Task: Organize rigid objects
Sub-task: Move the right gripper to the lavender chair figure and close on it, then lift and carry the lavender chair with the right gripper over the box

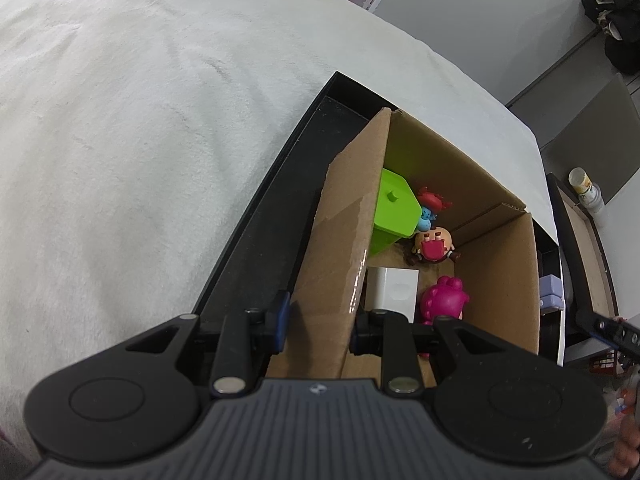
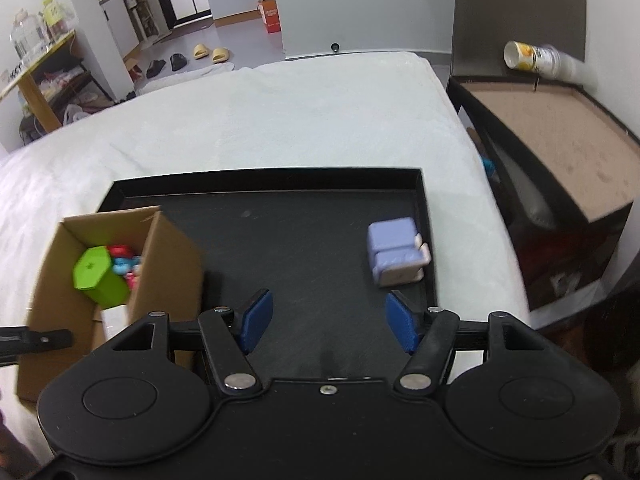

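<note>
The left gripper [image 1: 320,326] is clenched on the near wall of the cardboard box [image 1: 332,240], one blue pad on the outer face and the other finger inside the box, so the wall is pinched between them. Inside the box, from its left, lie a lime green hexagonal container [image 1: 394,208], a white block [image 1: 394,288], a red and blue figure [image 1: 430,204], a brown figure with an open pink mouth [image 1: 434,246] and a magenta figure [image 1: 444,300]. The box stands at the left end of a black tray [image 2: 280,178], which rests on a white fleecy cover [image 2: 280,112]. Further right, the right gripper [image 2: 328,320] hangs above the bare tray floor with its blue pads [image 2: 256,320] set apart and nothing between them; it touches nothing. Ahead of its right finger, near the tray's right rim, a lavender toy [image 2: 396,250] lies on the tray, well apart from the box. To the right of the cover stands a dark cabinet [image 2: 560,168] with a brown top, and a bottle with a yellow label [image 2: 536,58] at its far edge. Across the room beyond the cover are yellow slippers [image 2: 210,54], dark shoes [image 2: 166,64] and an orange carton [image 2: 270,12] on a grey floor.
</note>
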Tool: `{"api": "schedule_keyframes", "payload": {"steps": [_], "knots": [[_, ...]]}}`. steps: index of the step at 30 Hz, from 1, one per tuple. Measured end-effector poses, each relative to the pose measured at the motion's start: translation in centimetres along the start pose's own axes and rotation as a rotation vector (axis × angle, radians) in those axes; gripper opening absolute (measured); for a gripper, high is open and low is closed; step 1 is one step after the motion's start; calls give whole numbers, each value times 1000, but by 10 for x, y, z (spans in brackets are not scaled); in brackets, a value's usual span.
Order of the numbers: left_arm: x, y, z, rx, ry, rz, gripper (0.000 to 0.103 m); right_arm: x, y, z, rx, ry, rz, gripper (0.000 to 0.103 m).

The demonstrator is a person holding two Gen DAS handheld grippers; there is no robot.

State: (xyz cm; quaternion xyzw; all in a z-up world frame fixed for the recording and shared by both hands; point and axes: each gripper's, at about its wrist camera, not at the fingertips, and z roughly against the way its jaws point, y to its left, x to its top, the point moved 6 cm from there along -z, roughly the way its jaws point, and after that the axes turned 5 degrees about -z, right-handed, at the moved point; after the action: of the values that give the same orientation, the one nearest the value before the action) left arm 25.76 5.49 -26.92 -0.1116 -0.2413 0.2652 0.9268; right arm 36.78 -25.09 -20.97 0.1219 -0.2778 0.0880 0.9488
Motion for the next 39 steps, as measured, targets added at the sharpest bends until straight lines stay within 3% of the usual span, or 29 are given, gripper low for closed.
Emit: {"api": "schedule_keyframes", "payload": {"steps": [12,21,24,27,39], "knots": [[1,0,-1,-7,4,9,27,15,-29,-54,-80,-21,72,62],[1,0,-2,-9,6,10,27,22,-23,-73,-109,-20,122,56],[3,-1,-2,-8,7,7,27,21,-21,-85,-140,25,141,55],[3,0,-3,-12,8,11,27,16,-21,-88,-154,74,109,45],[1,-2,-3,-6,3,4,27,-20,-6,-56,-99,191,43,43]]}}
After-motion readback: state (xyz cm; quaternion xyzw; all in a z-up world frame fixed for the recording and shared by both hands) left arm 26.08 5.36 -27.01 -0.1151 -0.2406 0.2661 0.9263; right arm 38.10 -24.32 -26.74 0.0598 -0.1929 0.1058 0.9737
